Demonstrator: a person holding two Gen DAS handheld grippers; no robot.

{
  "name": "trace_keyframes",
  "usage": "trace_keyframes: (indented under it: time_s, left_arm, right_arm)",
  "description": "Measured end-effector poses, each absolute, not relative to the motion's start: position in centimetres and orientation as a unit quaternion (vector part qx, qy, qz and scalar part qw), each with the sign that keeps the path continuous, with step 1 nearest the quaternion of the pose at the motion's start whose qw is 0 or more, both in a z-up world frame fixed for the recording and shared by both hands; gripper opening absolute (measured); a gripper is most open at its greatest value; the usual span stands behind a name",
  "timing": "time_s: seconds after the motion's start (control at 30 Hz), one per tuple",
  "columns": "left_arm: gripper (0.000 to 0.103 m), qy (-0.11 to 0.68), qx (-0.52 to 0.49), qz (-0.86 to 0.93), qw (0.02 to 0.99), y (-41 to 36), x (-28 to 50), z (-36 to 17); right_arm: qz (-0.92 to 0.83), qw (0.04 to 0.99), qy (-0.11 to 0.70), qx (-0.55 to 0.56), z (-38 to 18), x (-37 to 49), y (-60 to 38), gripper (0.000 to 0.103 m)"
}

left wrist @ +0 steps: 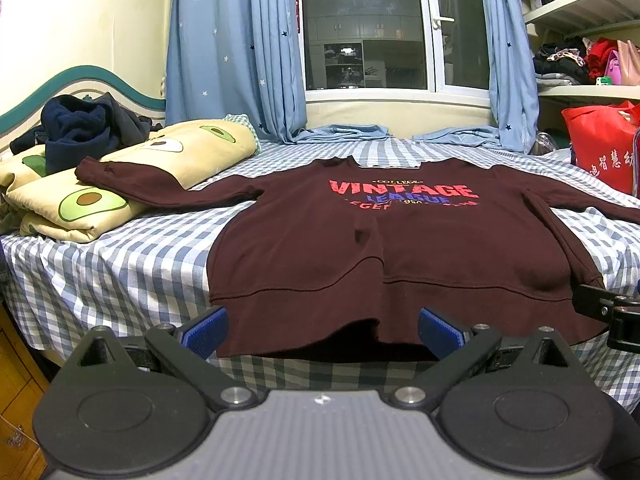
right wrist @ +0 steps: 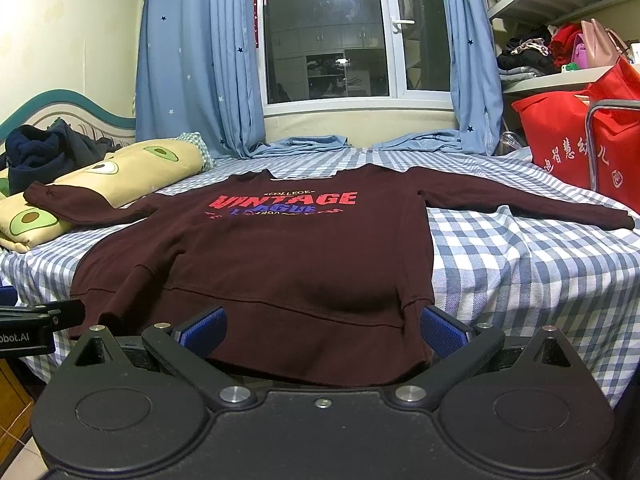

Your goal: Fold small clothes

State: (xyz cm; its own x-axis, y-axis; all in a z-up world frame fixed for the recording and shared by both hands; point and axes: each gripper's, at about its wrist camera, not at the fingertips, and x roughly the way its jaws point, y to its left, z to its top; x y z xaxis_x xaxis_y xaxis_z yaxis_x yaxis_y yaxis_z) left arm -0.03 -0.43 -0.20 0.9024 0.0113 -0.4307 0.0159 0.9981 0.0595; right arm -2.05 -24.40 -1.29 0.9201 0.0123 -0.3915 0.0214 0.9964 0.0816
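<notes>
From your left wrist camera, you see the maroon sweatshirt [left wrist: 400,248] lying flat, print up, on the checked bed [left wrist: 120,264]. Your left gripper [left wrist: 322,332] has its jaws spread at the hem, holding nothing.

From your right wrist camera, your right gripper [right wrist: 320,330] also has its jaws spread at the sweatshirt [right wrist: 280,264] hem. One sleeve lies on the avocado pillow [right wrist: 132,172].

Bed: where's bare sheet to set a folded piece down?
Free: checked sheet right of the sweatshirt, below its right sleeve; also the sheet left of it, below the avocado pillows. Crowded: pillows with dark clothes, red bag.
</notes>
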Motion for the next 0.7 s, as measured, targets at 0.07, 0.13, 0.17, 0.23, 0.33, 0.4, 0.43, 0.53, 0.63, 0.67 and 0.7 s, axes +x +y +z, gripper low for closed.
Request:
trace_keyframes:
  time_s: [0.07,0.13,0.17,0.23,0.33,0.4,0.43,0.53,0.63,0.67,0.7]
  left_arm:
    - [0.102,0.221,0.031,-0.001,0.975,-0.43,-0.03,-0.23]
    - [0.102,0.222,0.03,-0.001,0.975,-0.37,-0.03,-0.3]
    - [0.102,0.222,0.03,-0.001,0.975,-0.36,-0.02,-0.31]
    - [0.102,0.222,0.03,0.0,0.974,-0.35,-0.08,-0.37]
    - [0.102,0.222,0.03,0.001,0.975,-0.31,-0.09,-0.41]
    - [0.102,0.223,0.03,0.001,0.974,-0.27,-0.09,-0.45]
    - [0.102,0.223,0.029,0.001,0.974,-0.25,-0.09,-0.49]
    - [0.102,0.224,0.029,0.001,0.974,-0.23,-0.09,-0.54]
    - [0.102,0.224,0.029,0.001,0.974,-0.23,-0.04,-0.54]
    - [0.102,0.224,0.028,0.001,0.974,-0.2,-0.05,-0.59]
    - [0.102,0.224,0.029,0.001,0.974,-0.24,-0.04,-0.56]
  right_arm:
    - [-0.002,0.979,0.2,0.043,-1.3,-2.06,-24.4,0.103]
    - [-0.002,0.979,0.2,0.042,-1.3,-2.05,-24.38,0.103]
    - [-0.003,0.979,0.2,0.042,-1.3,-2.05,-24.37,0.103]
    - [-0.002,0.979,0.2,0.042,-1.3,-2.06,-24.38,0.103]
    - [-0.002,0.979,0.201,0.042,-1.31,-2.03,-24.36,0.103]
    - [-0.002,0.979,0.2,0.042,-1.33,-2.04,-24.37,0.103]
    - [-0.001,0.979,0.2,0.042,-1.33,-2.04,-24.36,0.103]
    - [-0.001,0.979,0.2,0.041,-1.34,-2.03,-24.36,0.103]
    - [-0.001,0.979,0.201,0.042,-1.34,-2.02,-24.36,0.103]
    - [-0.002,0.979,0.201,0.042,-1.34,-2.02,-24.35,0.103]
    - [-0.002,0.979,0.201,0.041,-1.35,-2.02,-24.35,0.103]
